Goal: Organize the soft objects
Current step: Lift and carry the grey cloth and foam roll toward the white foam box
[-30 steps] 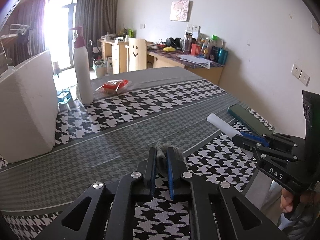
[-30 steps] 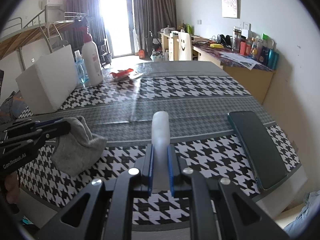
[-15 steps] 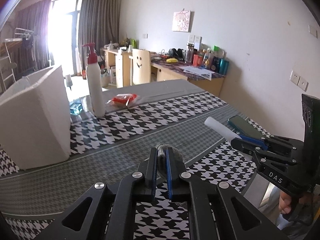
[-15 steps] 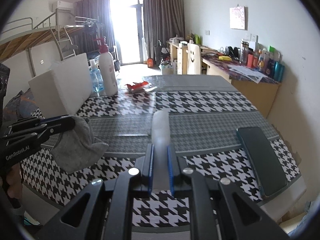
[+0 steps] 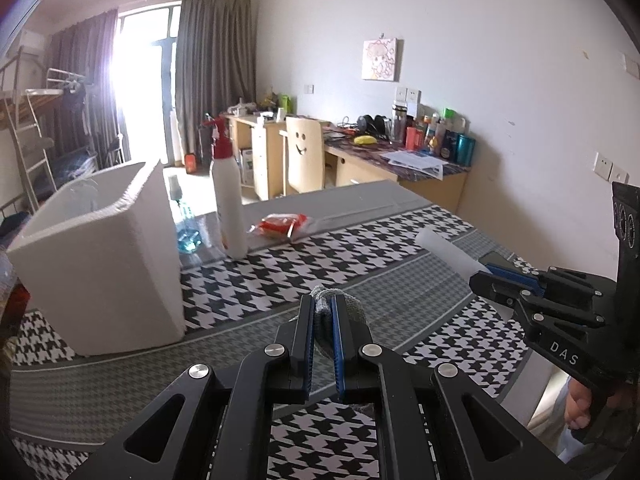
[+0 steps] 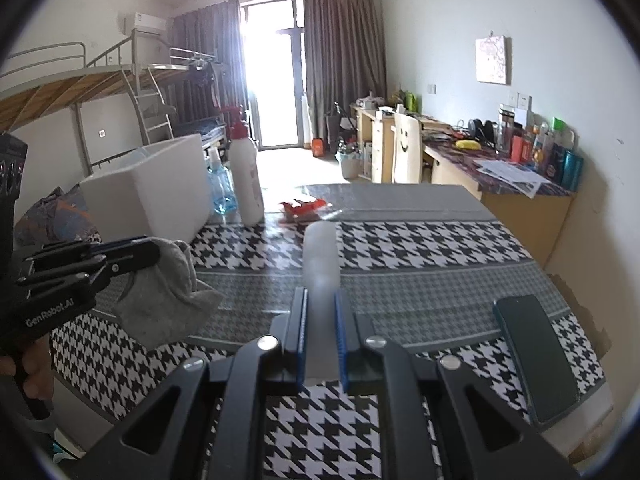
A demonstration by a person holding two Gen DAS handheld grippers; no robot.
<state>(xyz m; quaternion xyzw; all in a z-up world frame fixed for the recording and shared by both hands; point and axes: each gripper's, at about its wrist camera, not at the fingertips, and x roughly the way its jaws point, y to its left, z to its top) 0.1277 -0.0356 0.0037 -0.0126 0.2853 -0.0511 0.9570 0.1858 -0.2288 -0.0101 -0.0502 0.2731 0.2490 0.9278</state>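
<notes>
Left wrist view: left claw [image 5: 321, 312] pinching a grey sock [image 5: 322, 318], black fingers pressed tight on the soft cloth. Sock held up above the bench [image 5: 256, 288], not lying on it. Just past the claw, a checked black and white cloth [image 5: 280, 276] over the bench top. Off to the right, the right claw [image 5: 486, 274] with a white roll [image 5: 444, 250] sticking out of its blue pads. Further left, a big white foam box [image 5: 100, 256] standing on the bench, open at the top. Beside the box, a tall white pump bottle [image 5: 229, 200] with a red top, upright. Near the bottle, a red snack packet [image 5: 280, 225] lying flat.

Right wrist view: right claw [image 6: 321, 312] squeezing the white roll [image 6: 320, 256], roll pointing straight ahead between the fingers, lifted clear of the bench [image 6: 400, 280]. To the left, the left claw [image 6: 150, 254] with the grey sock [image 6: 168, 296] hanging down loose from it. To the right, a dark phone [image 6: 536, 356] lying flat near the bench edge. Far back on the left, the foam box [image 6: 148, 196], a small blue bottle [image 6: 220, 190] and the pump bottle [image 6: 245, 176] close together. Red packet [image 6: 302, 208] just behind the roll's tip.
</notes>
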